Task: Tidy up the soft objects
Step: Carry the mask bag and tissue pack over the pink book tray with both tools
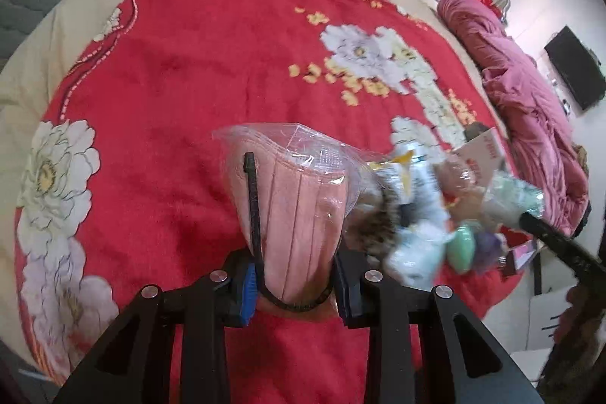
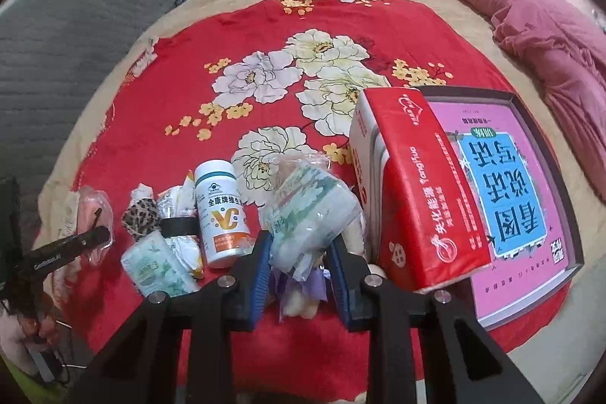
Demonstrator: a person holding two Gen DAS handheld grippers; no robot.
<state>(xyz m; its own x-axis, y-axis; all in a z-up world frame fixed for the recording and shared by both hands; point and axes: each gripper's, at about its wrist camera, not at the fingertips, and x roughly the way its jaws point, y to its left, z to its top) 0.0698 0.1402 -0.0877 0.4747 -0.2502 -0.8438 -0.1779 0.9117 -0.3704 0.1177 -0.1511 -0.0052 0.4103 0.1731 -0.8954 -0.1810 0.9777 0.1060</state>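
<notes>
Both tongs clamp: left (image 1: 295, 275) pink mask bag (image 1: 291, 207), right (image 2: 299, 264) blurred tissue pack (image 2: 314, 214).

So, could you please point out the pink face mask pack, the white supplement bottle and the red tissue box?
pink face mask pack (image 1: 299, 211), left wrist view, on the pleated mask front.
white supplement bottle (image 2: 223, 211), right wrist view, on its label.
red tissue box (image 2: 424, 192), right wrist view, on its top face.
</notes>
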